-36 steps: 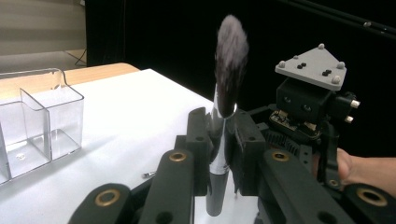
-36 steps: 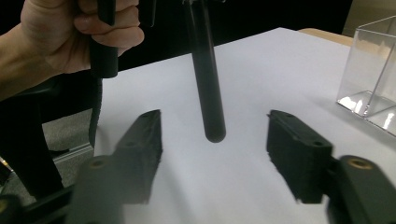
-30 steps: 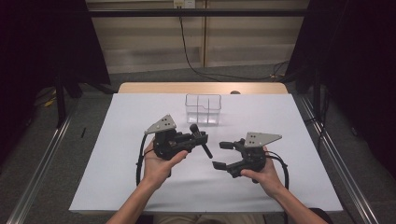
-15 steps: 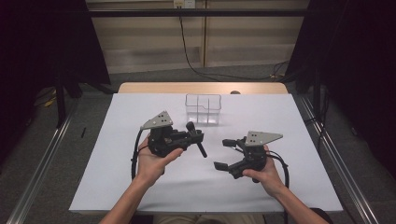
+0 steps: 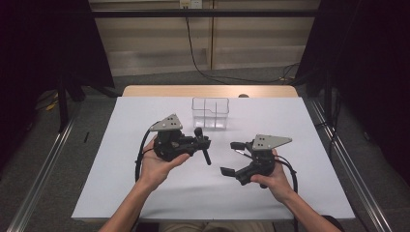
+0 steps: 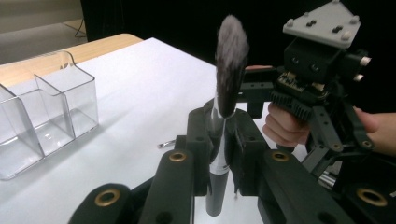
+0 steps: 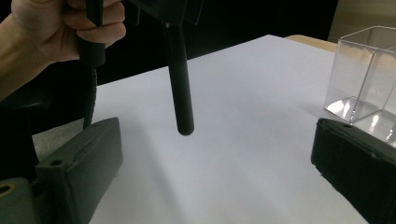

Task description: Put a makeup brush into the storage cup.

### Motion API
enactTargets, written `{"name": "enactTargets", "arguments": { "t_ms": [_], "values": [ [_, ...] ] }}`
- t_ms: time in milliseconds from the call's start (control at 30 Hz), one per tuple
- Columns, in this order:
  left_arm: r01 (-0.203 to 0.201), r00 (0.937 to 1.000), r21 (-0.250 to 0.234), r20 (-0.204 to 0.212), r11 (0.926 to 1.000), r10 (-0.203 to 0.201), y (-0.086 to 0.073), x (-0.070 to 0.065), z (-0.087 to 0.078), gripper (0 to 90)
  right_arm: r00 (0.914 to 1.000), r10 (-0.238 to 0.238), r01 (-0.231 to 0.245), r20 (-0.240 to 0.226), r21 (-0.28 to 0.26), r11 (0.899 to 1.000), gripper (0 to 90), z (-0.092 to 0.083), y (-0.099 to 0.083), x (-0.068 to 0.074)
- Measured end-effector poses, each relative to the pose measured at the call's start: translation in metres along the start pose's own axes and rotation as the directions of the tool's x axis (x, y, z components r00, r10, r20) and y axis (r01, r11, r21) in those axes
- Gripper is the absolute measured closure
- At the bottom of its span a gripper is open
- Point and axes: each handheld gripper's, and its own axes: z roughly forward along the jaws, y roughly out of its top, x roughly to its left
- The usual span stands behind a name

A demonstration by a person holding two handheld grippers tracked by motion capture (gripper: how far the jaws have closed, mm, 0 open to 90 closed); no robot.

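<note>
Nearest the person's side of the white table (image 5: pixel 121 193), two forearms come in and each hand carries a tool. The right tool (image 5: pixel 233 158) sits low over the table on the right, held in the person's right hand (image 5: pixel 273 180), and its jaws have just been opening; they now stand wide apart with nothing between them. In the right gripper view the two black jaws frame bare white table, and the dark handle end of the brush hangs down beyond them, clear of the surface.

A little farther in and to the left, the left tool (image 5: pixel 203 145) is held up off the table in the left hand (image 5: pixel 157 166), with its grey three-cornered plate on top. Its jaws are clamped on a makeup brush (image 6: pixel 224 116), gripping it around the silver collar and upper handle. In the left gripper view the brush stands roughly upright between the jaws, with its dark, soft bristle head above and the black handle running down below. In the high view the handle slants down toward the gap between the two tools.

Beyond both tools, near the far edge of the table, stands a clear plastic organizer (image 5: pixel 210 112) divided into compartments. It is well apart from the brush and from either tool
</note>
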Motion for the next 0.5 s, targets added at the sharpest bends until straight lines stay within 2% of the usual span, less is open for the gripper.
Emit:
{"name": "enactTargets", "arguments": {
  "t_ms": [167, 367, 500],
  "values": [
    [-0.001, 1.0, 0.018, -0.002, 0.9998, 0.001, 0.0, 0.001, 0.0, 79.7, 0.9999, -0.009, 0.01, -0.014, 0.007, 1.0, 2.0, 0.005, 0.006, 0.002],
    [-0.005, 0.9999, 0.016, -0.01, 0.9999, 0.005, -0.002, 0.002, -0.002, 79.7, 0.9989, -0.036, 0.037, -0.031, 0.037, 0.999, 2.6, 0.018, 0.016, 0.005],
    [0.003, 0.9999, 0.016, -0.013, 0.9999, -0.002, -0.006, 0.004, -0.003, 79.7, 0.9984, -0.034, 0.035, -0.045, 0.03, 0.999, 2.9, 0.027, 0.02, 0.005]
  ]
}}
